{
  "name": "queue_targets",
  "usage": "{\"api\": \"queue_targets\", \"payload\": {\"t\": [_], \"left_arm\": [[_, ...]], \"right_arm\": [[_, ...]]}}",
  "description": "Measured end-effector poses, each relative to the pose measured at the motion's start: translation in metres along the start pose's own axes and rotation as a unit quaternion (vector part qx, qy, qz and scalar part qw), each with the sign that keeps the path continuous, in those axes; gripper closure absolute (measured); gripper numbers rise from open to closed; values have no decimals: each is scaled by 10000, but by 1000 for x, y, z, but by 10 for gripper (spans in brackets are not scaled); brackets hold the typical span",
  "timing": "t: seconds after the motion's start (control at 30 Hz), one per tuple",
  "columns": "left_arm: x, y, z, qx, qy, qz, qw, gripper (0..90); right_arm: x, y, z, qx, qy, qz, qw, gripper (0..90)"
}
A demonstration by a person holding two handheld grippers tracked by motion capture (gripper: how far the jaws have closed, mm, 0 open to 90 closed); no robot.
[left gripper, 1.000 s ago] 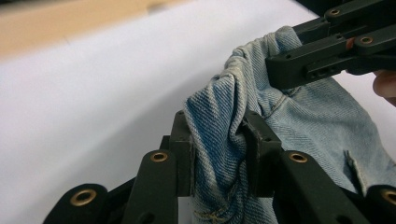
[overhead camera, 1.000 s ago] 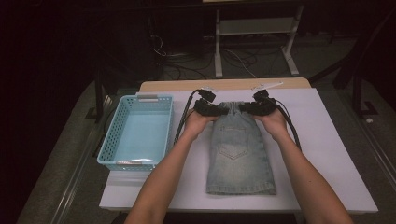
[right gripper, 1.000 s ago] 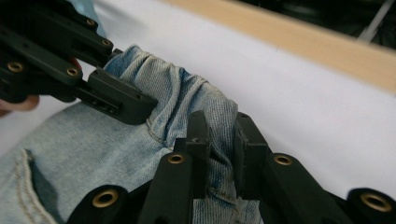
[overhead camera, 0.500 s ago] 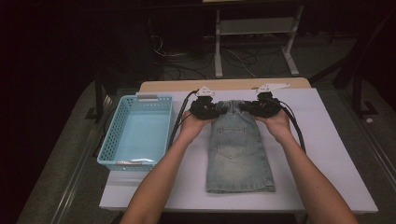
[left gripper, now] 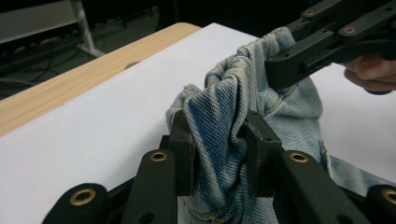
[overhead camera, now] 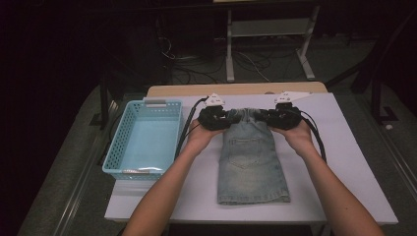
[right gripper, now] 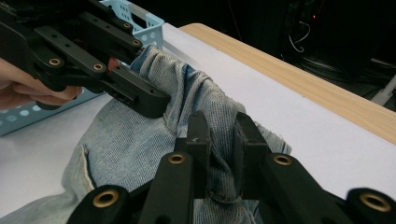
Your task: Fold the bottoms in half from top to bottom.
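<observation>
A pale blue denim garment point(overhead camera: 253, 164) lies folded lengthwise on the white table top point(overhead camera: 354, 162), its far edge raised and bunched. My left gripper point(overhead camera: 223, 118) is shut on that edge's left corner; in the left gripper view the denim point(left gripper: 219, 140) is pinched between both black jaws. My right gripper point(overhead camera: 268, 117) is shut on the right corner, and the right gripper view shows the cloth point(right gripper: 217, 126) squeezed between its jaws. Each gripper view also shows the other gripper biting the same raised edge: the right gripper point(left gripper: 299, 60) and the left gripper point(right gripper: 135, 95).
A light blue plastic basket point(overhead camera: 120, 147) stands at the table's left side, close to my left forearm. A bare wooden strip point(overhead camera: 246, 89) runs along the far edge. Beyond it are metal stand legs point(overhead camera: 268, 49) and cables on a dark floor.
Both grippers have moved toward the table's far edge and risen slightly, drawing the garment's held edge with them; the cloth now lies longer and narrower.
</observation>
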State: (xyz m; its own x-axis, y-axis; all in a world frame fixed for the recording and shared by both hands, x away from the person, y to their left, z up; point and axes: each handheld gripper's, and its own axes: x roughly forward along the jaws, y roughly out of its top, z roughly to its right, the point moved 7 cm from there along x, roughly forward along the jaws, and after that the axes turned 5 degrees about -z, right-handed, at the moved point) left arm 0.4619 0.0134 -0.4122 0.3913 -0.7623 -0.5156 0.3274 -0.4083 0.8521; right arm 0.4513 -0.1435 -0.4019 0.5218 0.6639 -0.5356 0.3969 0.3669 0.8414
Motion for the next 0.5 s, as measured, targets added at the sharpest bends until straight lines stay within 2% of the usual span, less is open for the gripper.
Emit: {"api": "queue_targets", "payload": {"t": [0.5], "left_arm": [[-15,-4,28,148,-177,159,9996,677]], "right_arm": [[-26,-8,-23,-124,274,106,9995,778]]}}
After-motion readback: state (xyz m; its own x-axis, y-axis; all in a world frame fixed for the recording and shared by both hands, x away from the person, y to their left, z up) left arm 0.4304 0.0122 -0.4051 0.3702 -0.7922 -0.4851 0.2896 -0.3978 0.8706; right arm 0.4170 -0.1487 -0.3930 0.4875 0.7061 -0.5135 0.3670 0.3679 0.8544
